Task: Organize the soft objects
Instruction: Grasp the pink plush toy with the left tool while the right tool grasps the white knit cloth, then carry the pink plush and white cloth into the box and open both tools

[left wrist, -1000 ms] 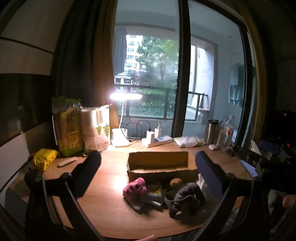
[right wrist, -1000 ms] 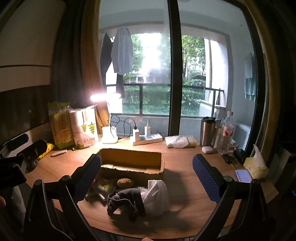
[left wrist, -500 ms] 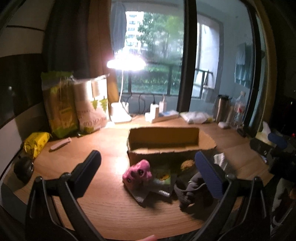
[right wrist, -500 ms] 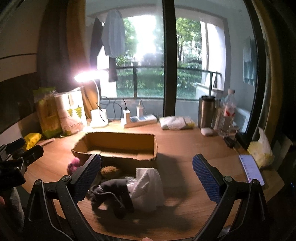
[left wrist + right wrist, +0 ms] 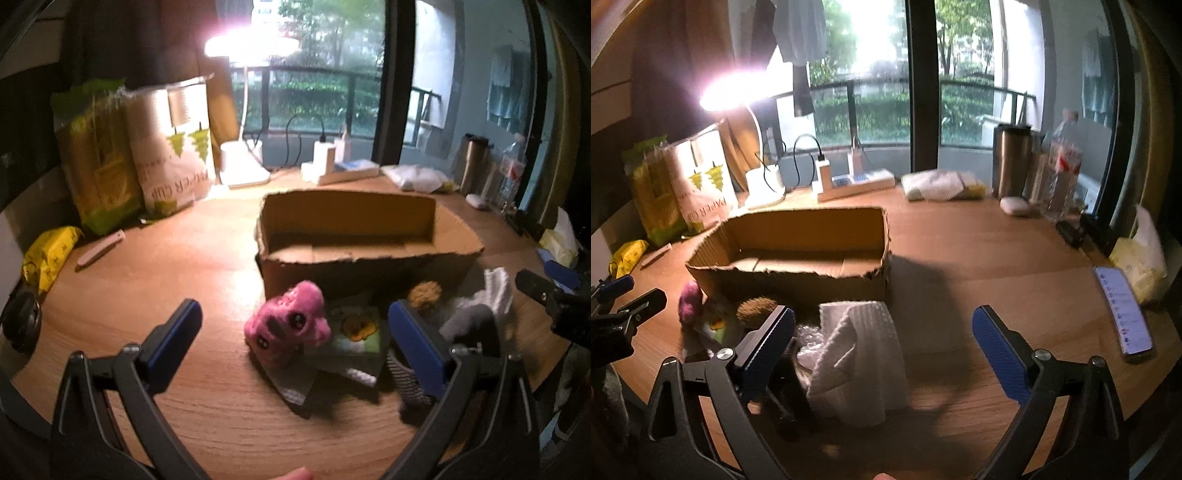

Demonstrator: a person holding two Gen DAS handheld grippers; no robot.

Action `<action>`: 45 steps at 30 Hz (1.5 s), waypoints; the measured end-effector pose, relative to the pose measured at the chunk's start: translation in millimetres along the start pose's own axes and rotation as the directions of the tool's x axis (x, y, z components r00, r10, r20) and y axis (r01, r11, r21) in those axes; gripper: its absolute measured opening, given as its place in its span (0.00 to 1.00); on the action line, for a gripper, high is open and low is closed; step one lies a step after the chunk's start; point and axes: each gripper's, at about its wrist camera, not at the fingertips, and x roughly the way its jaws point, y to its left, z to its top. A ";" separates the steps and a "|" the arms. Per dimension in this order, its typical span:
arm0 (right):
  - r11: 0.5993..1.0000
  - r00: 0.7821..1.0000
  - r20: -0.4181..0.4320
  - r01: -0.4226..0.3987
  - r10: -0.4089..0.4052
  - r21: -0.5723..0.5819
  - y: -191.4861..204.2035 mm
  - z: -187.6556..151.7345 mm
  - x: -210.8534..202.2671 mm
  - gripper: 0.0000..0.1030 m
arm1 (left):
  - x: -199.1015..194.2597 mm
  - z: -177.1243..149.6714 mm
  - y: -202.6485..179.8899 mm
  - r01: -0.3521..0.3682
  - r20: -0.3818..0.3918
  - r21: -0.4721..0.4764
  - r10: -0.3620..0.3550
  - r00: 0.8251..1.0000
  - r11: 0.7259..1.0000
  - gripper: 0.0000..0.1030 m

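- Soft objects: a pink plush toy, a white cloth, a grey knitted item, a tan fuzzy ball and a flat green printed pack lie bunched on the wooden table, all just at the near wall of the open cardboard box, none inside it.
- Key relation, left side: the pink plush toy sits between the spread fingers of the left gripper, slightly ahead at 12 o'clock, with the box beyond it on the same line. Its long axis runs roughly from 7 to 1 o'clock.
- Key relation, right side: the white cloth lies between the spread fingers of the right gripper, toward the 10 o'clock finger; its folds hang toward 6 o'clock.
- Nearer tool, by judgement: left for the plush, right for the cloth.
- Finger state: both grippers stand wide apart and hold nothing.
- Appearance: the plush is rounded, with dark eyes; the cloth is waffle-textured and draped; motion blur softens detail.
- Surround: a lit desk lamp at 12 o'clock, paper-cup bags at 10 o'clock, a phone at 3 o'clock.
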 end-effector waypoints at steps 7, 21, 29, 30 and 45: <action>0.999 0.996 -0.077 -0.036 0.037 0.019 -4.5 -6.4 25.9 0.83 | 36.7 -0.8 13.6 0.006 -0.078 -0.044 -0.010 0.997 0.999 0.99; 0.989 0.978 -0.154 -0.134 0.144 0.069 -6.4 -14.6 48.0 0.50 | 65.0 -7.5 20.8 0.039 -0.164 -0.113 -0.057 0.985 0.993 0.84; 0.989 0.983 -0.114 -0.142 0.145 0.034 -1.1 -12.5 32.6 0.18 | 59.8 -8.2 18.4 0.089 -0.160 -0.118 -0.108 0.981 0.989 0.49; 0.989 0.984 -0.106 -0.142 0.146 0.037 -2.2 -11.4 30.0 0.18 | 58.4 -8.3 17.8 0.094 -0.158 -0.114 -0.111 0.981 0.989 0.48; 0.992 0.992 0.006 -0.128 0.128 0.001 -5.9 18.1 -3.9 0.18 | 16.2 11.8 14.0 0.163 -0.030 -0.098 -0.166 0.986 0.982 0.36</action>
